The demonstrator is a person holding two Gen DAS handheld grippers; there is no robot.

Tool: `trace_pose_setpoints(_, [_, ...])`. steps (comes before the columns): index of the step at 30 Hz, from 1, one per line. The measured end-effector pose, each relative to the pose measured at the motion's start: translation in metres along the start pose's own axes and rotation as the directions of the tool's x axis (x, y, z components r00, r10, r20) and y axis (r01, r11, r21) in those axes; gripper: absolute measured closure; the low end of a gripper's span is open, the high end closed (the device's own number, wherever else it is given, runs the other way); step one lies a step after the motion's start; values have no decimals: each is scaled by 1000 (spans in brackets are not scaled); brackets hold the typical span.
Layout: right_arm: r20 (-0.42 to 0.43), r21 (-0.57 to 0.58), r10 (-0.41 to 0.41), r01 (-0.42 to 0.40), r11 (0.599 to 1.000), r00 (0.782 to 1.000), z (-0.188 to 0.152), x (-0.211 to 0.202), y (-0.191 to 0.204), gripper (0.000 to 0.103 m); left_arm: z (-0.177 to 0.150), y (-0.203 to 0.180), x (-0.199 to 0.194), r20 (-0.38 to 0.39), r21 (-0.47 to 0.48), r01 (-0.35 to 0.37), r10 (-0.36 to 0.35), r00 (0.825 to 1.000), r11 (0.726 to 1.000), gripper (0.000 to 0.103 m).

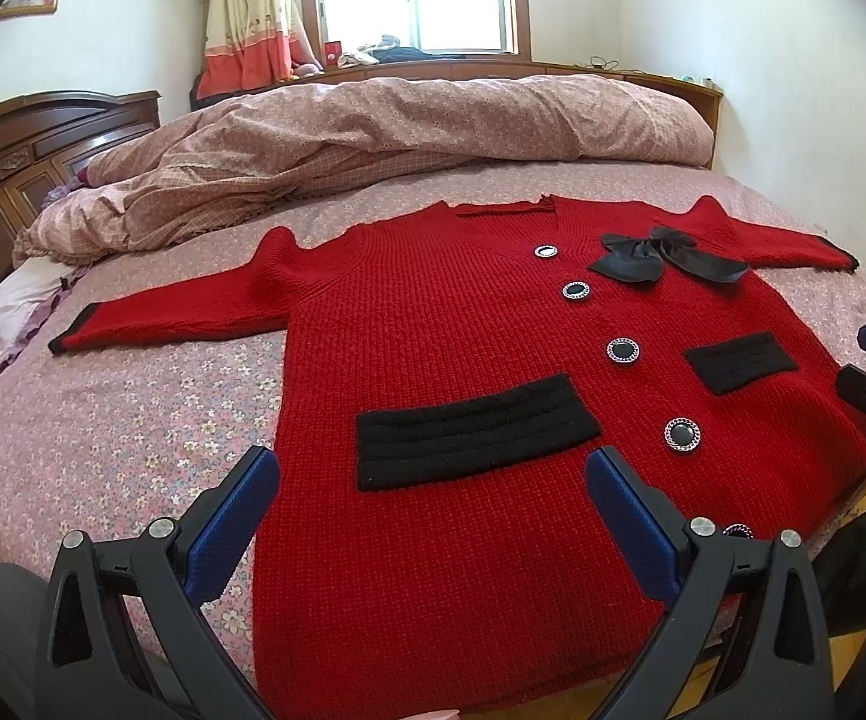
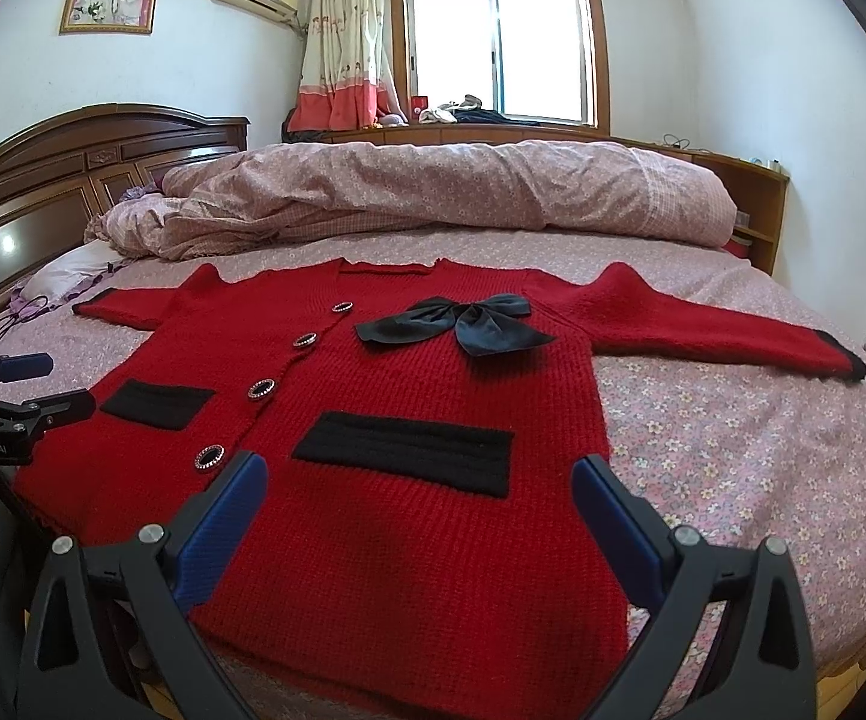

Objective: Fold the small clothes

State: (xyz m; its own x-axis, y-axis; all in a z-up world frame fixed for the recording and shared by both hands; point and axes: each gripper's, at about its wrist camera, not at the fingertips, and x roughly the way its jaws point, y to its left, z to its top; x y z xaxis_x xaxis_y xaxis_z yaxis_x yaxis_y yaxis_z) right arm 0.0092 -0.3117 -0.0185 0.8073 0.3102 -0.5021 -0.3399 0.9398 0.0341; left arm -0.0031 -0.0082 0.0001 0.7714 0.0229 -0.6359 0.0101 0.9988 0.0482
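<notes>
The bed (image 2: 763, 450), covered with a flowered pink sheet, carries everything here, and a rolled quilt (image 2: 463, 186) lies along its far side, well apart from your work. On the near part of the bed the red knitted cardigan (image 1: 463, 372) is spread flat with the front up, buttoned, both sleeves stretched out to the sides and the hem toward you, at the edge of the mattress. No fold is made yet, so I judge that you are at the very beginning: the garment is laid out and the first fold waits. Your left tool (image 1: 433, 480) hangs over the left half of the hem with its fingers wide apart, holding nothing; the left black pocket (image 1: 475, 429) lies just beyond them. Your right tool (image 2: 420, 480) stands the same way over the right half, fingers apart and empty, with the right pocket (image 2: 408, 450) just ahead. The next move probably calls for you to reach out to a sleeve (image 2: 733, 324) or a side edge, close on the thick knit, and bring it across the body. Mind the black bow (image 2: 457, 324) near the collar, which may bunch under a fold.
</notes>
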Motion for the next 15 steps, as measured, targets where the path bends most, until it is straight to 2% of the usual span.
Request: trace_pose_setpoints(15, [-11, -12, 8, -8, 1000, 1000, 1, 4, 7, 0, -1, 3, 3, -13, -11, -4, 3, 1000, 1000, 4])
